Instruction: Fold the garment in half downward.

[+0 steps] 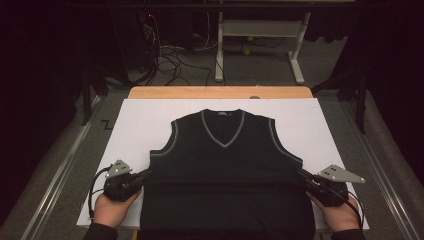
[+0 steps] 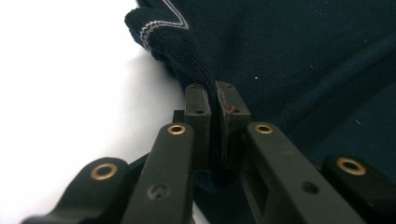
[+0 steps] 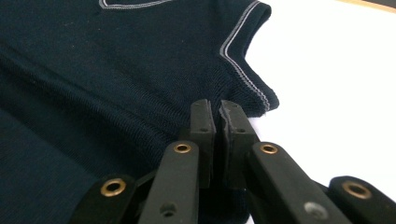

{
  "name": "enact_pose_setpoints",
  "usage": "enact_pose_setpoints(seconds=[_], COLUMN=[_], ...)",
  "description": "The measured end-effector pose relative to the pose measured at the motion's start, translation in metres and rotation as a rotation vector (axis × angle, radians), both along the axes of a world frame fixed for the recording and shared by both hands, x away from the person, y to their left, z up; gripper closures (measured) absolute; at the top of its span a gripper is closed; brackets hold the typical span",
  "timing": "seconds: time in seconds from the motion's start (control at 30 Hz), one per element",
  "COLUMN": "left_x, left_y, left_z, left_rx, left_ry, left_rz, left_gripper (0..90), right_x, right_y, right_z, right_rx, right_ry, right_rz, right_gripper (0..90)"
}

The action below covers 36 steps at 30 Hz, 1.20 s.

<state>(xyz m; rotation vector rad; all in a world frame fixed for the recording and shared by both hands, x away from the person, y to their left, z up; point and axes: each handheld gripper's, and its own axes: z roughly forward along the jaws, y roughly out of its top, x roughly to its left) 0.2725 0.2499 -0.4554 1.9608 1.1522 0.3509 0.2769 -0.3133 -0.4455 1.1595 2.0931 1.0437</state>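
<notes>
A dark navy sleeveless knit vest (image 1: 225,170) with grey trim at the V-neck and armholes lies flat, front up, on a white board (image 1: 140,120). My left gripper (image 1: 145,176) is at the vest's left side seam just below the armhole, and its jaws are shut on a raised fold of the vest's edge (image 2: 215,116). My right gripper (image 1: 304,176) is at the opposite side seam below the other armhole. Its jaws are shut on the vest's edge (image 3: 217,123), with the trimmed armhole corner (image 3: 261,100) just beyond them.
The white board rests on a wooden table (image 1: 220,92) whose far edge shows behind it. Metal rails (image 1: 60,170) run along both sides. A white table frame (image 1: 260,45) and loose cables (image 1: 170,60) are on the floor beyond.
</notes>
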Motion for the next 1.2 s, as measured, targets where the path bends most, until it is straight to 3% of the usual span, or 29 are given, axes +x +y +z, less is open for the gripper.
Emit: enact_pose_setpoints(seconds=[0.5, 0.97, 1.2], left_x=[-0.043, -0.062, -0.062], left_y=[0.001, 0.005, 0.007], left_z=[-0.013, -0.017, -0.019], left_rx=[0.047, 0.054, 0.045], left_ry=[0.063, 0.082, 0.089], left_rz=[-0.082, -0.116, -0.112], left_gripper=[80.0, 79.4, 75.9], right_x=[-0.044, -0.064, -0.068], right_y=[-0.008, -0.010, -0.011], right_z=[-0.012, -0.016, -0.018], right_rx=[-0.050, -0.061, -0.057], right_ry=[0.062, 0.078, 0.086], right_rz=[0.076, 0.101, 0.103], right_gripper=[85.8, 85.5, 83.3])
